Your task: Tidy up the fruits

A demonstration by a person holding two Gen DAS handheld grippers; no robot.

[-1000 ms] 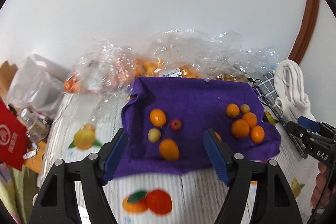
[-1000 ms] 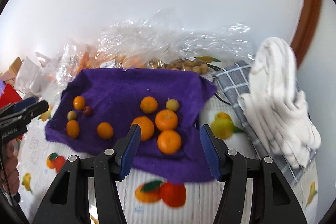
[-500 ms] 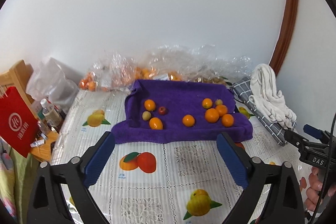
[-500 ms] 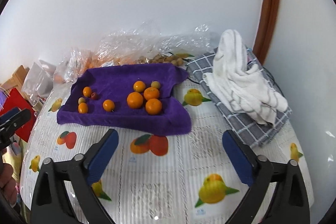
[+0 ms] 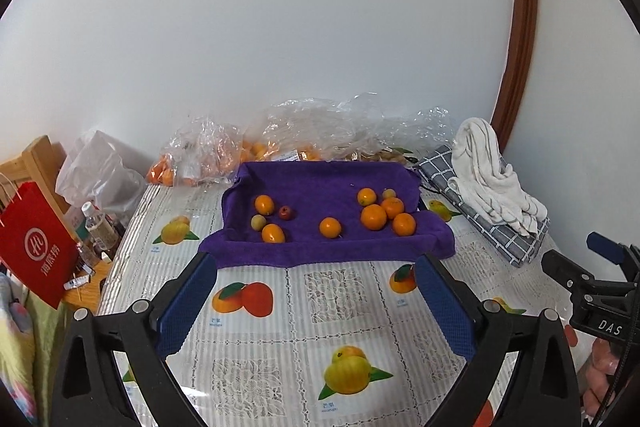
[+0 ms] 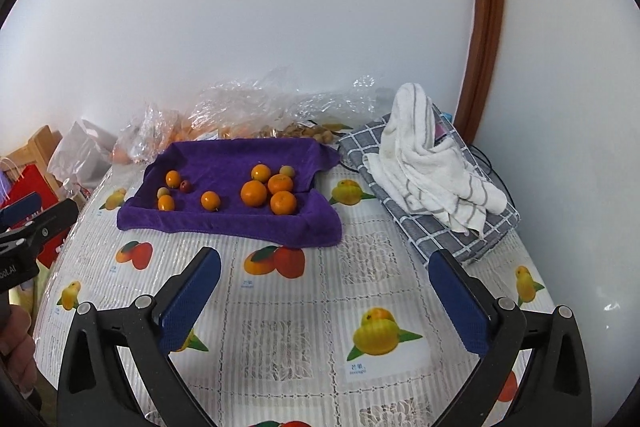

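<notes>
A purple towel (image 5: pixel 320 187) (image 6: pixel 240 155) lies at the back of the table with fruit on it. On its left are two oranges (image 5: pixel 264 204), a small red fruit (image 5: pixel 285 212) and a pale green one (image 5: pixel 258 222). A lone orange (image 5: pixel 330 227) (image 6: pixel 210 201) sits in the middle. On the right is a cluster of several oranges (image 5: pixel 374 217) (image 6: pixel 253 193). My left gripper (image 5: pixel 316 271) and right gripper (image 6: pixel 325 267) are both wide open and empty, well back from the towel above the tablecloth.
Clear plastic bags of fruit (image 5: pixel 280 143) lie behind the towel against the wall. A white striped towel (image 6: pixel 428 163) on a grey checked cloth (image 6: pixel 460 227) lies at the right. A red paper bag (image 5: pixel 32 243), bottles and a wooden chair stand off the table's left edge.
Both grippers have pulled back and up from the towel and opened wider. The fruit now looks small and far. The fruit has not moved.
</notes>
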